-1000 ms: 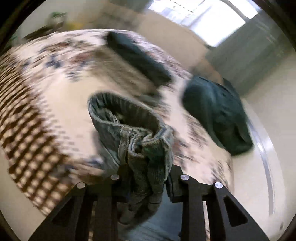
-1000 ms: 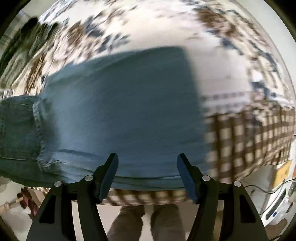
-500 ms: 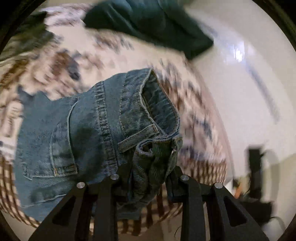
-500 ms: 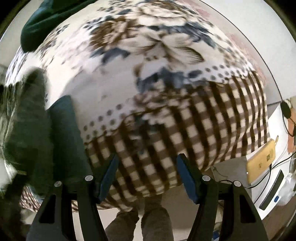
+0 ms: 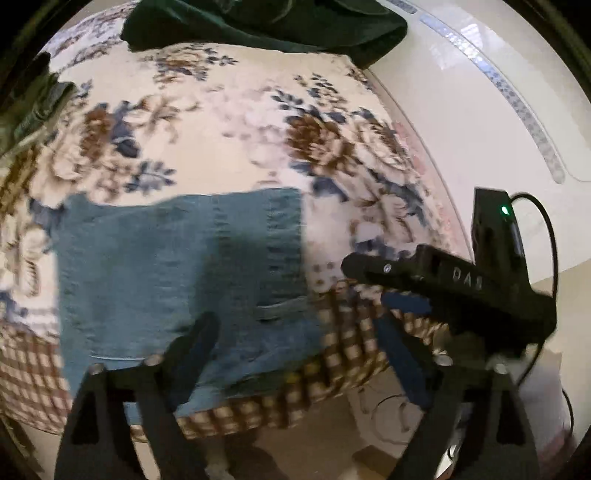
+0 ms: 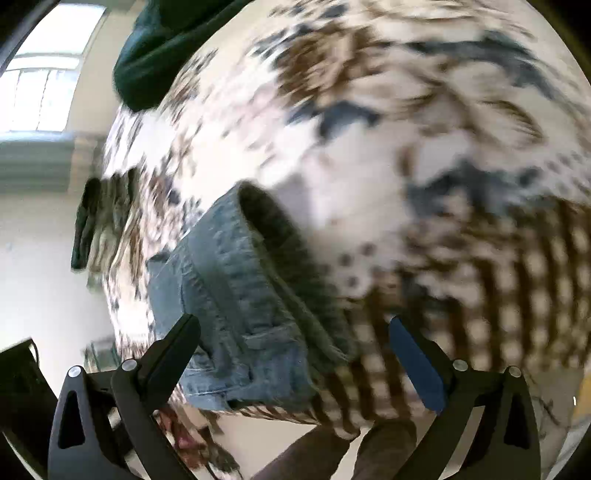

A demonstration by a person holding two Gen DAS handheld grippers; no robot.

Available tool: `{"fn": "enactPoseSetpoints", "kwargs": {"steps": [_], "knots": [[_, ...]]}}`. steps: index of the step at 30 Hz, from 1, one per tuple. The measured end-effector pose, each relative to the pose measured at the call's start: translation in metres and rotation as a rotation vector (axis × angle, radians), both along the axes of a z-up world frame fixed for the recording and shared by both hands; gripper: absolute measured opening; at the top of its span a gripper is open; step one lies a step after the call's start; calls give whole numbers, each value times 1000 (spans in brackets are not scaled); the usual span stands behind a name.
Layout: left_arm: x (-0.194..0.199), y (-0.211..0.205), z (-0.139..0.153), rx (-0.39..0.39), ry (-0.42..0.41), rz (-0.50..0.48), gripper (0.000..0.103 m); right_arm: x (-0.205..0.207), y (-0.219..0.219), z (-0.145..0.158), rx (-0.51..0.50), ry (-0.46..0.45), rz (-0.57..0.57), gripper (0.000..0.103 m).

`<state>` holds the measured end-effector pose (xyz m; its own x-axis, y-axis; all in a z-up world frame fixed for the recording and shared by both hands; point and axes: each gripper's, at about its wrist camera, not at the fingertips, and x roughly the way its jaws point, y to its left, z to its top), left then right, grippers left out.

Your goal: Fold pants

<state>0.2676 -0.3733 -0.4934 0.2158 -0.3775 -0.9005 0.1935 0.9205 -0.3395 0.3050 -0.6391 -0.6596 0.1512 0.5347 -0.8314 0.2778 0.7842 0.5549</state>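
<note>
From my left wrist camera I see the pants [image 5: 177, 280] lying flat as a folded blue denim block on the bed [image 5: 229, 122], which is covered in a flowered spread with a checked border. Their near edge sits right at the bed's near edge, over the checked band; their right edge runs straight, with bare flowered cover beyond it. My left claw [image 5: 295, 354] hangs over that near edge, its jaws opening, and its pads press on nothing: the left finger stands above the denim, the right finger above the checked border. The right claw [image 5: 436, 284] reaches in from the right side of this view, over the bed's corner, clear of the pants. A dark green garment [image 5: 266, 22] lies at the far edge of the bed, well apart from the pants, with a wide stretch of open cover between. Past the bed's right edge there is pale floor [image 5: 480, 122].

From my right wrist camera, much blurred, the pants [image 6: 240, 306] lie to the left, their folded edge rising as a thick lip. My right claw [image 6: 295, 362] is opening too, released, its fingers wide apart. To the right lies open cover. A person's legs [image 6: 351, 454] stand below the bed's near edge.
</note>
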Motion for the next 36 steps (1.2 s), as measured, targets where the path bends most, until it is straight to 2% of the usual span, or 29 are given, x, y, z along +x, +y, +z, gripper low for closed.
{"fn": "enactPoseSetpoints", "kwargs": {"steps": [4, 7, 8, 10, 11, 12, 13, 15, 19, 23, 25, 28, 31, 32, 33, 34, 36], "knots": [[22, 65, -7, 89, -40, 131, 89, 25, 45, -25, -12, 12, 91, 103], [38, 121, -25, 188, -49, 240, 89, 35, 61, -54, -7, 102, 83, 103], [44, 138, -36, 211, -26, 270, 89, 37, 63, -61, 14, 120, 54, 96], [52, 168, -55, 216, 20, 326, 89, 35, 62, -64, 63, 106, 6, 72], [54, 178, -60, 208, 35, 345, 88, 32, 63, -60, 63, 85, -8, 57], [57, 187, -65, 199, 50, 367, 89, 28, 62, -54, 33, 62, -16, 37], [58, 193, -68, 195, 56, 383, 89, 24, 62, -46, 15, 32, -17, 30], [61, 200, -71, 179, 57, 405, 89, 13, 64, -24, -30, -20, -14, 26], [72, 198, -72, 164, 52, 420, 89, -9, 54, 11, -54, -57, -70, 24], [87, 187, -73, 118, 62, 408, 89, -39, 11, 37, -127, -68, -165, 24], [95, 179, -79, 98, 78, 398, 89, -49, -8, 29, -136, -34, -220, 25], [109, 160, -95, 52, 115, 370, 89, -53, -30, -6, -120, 79, -202, 39], [126, 144, -120, 25, 160, 346, 88, -54, -44, -27, -72, 145, -242, 46], [131, 142, -129, 2, 175, 343, 77, -56, -49, -29, -39, 168, -285, 51], [134, 141, -135, -38, 173, 339, 56, -58, -52, -28, -18, 168, -315, 51], [133, 142, -135, -26, 166, 341, 53, -62, -57, -23, 0, 150, -348, 51], [132, 148, -135, -26, 142, 351, 39, -73, -63, -14, 6, 134, -378, 55]]}}
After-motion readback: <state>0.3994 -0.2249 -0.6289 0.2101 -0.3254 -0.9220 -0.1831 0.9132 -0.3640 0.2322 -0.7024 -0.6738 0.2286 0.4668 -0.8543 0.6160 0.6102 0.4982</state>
